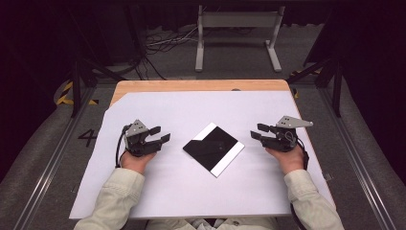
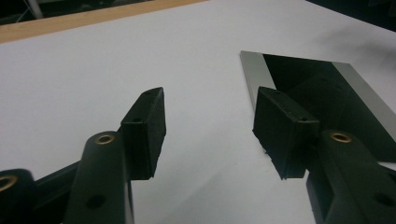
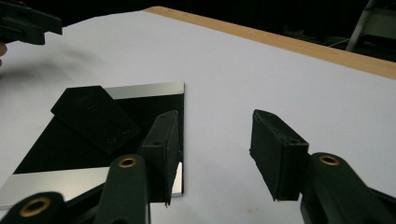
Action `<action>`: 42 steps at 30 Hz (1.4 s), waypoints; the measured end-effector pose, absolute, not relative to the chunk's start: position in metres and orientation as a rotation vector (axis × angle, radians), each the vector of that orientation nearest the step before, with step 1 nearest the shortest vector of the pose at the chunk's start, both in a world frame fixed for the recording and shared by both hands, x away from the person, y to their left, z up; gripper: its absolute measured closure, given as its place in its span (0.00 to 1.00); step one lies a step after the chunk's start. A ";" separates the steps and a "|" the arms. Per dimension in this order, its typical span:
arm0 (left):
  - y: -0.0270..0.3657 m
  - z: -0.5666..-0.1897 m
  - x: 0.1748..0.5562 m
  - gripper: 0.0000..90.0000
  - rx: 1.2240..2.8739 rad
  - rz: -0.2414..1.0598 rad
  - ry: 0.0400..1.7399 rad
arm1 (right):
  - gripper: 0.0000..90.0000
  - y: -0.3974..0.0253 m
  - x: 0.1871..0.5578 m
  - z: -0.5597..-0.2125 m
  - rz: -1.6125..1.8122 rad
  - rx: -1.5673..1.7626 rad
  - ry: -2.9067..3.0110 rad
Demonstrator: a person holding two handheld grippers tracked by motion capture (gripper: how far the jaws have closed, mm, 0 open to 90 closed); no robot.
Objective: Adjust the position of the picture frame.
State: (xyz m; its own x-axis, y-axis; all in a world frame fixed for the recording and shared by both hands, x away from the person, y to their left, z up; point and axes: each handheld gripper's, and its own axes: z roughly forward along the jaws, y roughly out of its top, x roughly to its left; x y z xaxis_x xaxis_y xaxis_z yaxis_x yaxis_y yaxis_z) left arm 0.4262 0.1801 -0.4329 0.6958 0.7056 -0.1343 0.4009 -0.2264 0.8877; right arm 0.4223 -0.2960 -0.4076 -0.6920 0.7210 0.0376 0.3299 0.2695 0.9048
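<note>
Your left gripper [image 1: 160,135] sits at nine o'clock of the black square plate [image 1: 213,148], jaws wide, empty; your right gripper [image 1: 256,132] at three o'clock, equally wide

Black square plate [image 1: 213,148], silver-edged

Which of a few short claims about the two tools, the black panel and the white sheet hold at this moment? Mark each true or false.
1. The left tool has its jaws apart and holds nothing. True.
2. The black panel is clamped in the right tool. False: it lies flat on the white sheet between the two tools, touched by neither.
3. The panel has a pale strip along two opposite edges. True.
4. The right tool is shut. False: its jaws stand apart with nothing between them.
5. The white sheet covers the whole tabletop. False: bare wooden tabletop shows along the far edge.
</note>
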 end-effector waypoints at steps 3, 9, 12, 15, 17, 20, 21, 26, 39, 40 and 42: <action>0.176 -0.432 0.429 0.51 1.881 0.319 0.907 | 0.59 -0.294 0.421 -0.407 1.370 0.950 2.182; 0.166 -0.431 0.432 0.62 1.939 0.242 0.916 | 0.60 -0.292 0.418 -0.407 1.337 0.937 2.210; 0.163 -0.431 0.433 0.72 1.970 0.216 0.897 | 0.61 -0.292 0.417 -0.406 1.334 0.943 2.214; 0.158 -0.432 0.435 0.82 2.019 0.178 0.890 | 0.61 -0.291 0.415 -0.406 1.318 0.946 2.227; 0.155 -0.433 0.437 0.88 2.015 0.138 0.926 | 0.62 -0.290 0.413 -0.405 1.306 0.931 2.229; 0.153 -0.434 0.440 0.95 2.027 0.111 0.925 | 0.62 -0.289 0.411 -0.404 1.301 0.920 2.235; 0.152 -0.434 0.441 0.96 2.032 0.108 0.919 | 0.62 -0.289 0.411 -0.404 1.299 0.917 2.239; 0.147 -0.436 0.443 1.00 2.058 0.085 0.916 | 0.62 -0.290 0.409 -0.405 1.285 0.921 2.262; 0.136 -0.441 0.451 1.00 2.095 0.004 0.923 | 0.61 -0.292 0.407 -0.410 1.275 0.940 2.320; 0.134 -0.442 0.451 1.00 2.093 -0.001 0.925 | 0.61 -0.292 0.407 -0.410 1.278 0.938 2.322; 0.132 -0.443 0.452 1.00 2.098 -0.001 0.923 | 0.61 -0.292 0.407 -0.410 1.276 0.936 2.327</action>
State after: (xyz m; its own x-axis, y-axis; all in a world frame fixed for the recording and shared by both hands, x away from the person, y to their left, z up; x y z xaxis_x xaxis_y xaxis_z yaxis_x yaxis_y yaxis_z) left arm 0.4516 0.1318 -0.4426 0.7305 0.6121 -0.3029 0.6125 -0.3912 0.6869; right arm 0.4066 -0.2919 -0.4096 -0.7313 0.6815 0.0278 0.3896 0.3839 0.8372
